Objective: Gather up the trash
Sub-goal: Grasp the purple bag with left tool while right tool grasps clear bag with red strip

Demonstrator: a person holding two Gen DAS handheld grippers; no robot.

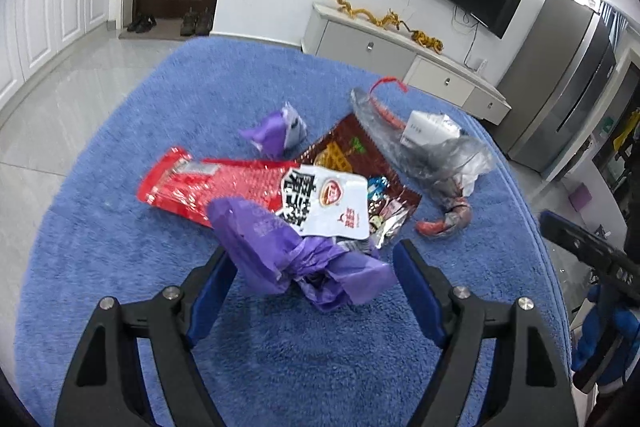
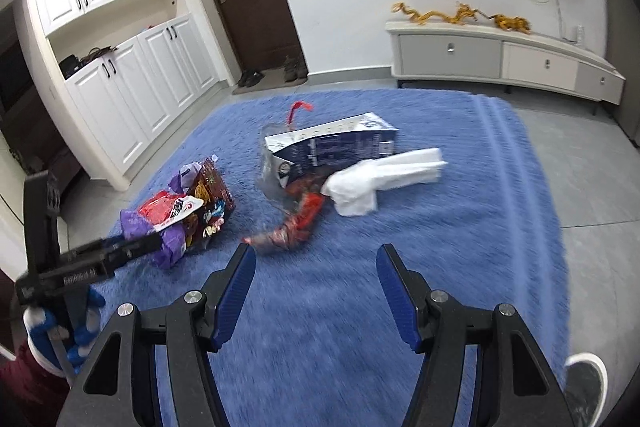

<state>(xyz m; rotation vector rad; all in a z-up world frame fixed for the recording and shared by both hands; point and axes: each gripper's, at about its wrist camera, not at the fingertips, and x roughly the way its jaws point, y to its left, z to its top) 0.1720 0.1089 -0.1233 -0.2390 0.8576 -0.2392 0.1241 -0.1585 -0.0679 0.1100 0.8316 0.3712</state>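
I saw both cameras looking down on a blue shaggy rug (image 1: 120,235) strewn with trash. In the left wrist view, my left hand-held gripper (image 1: 310,277) stood wide, its blue pads on either side of a crumpled purple plastic bag (image 1: 280,251) at the lower middle of the frame (I could not tell whether either pad touched it). Just above the bag lay a white snack packet (image 1: 328,203) over a red wrapper (image 1: 208,183) and a dark printed packet (image 1: 340,147). To the right sat a clear bag (image 1: 432,151).

In the right wrist view, my right hand-held gripper (image 2: 316,281) hung partly open and empty over bare rug. Above it lay a crumpled red wrapper (image 2: 292,223), a white tissue (image 2: 384,179) and a flattened carton (image 2: 332,143).
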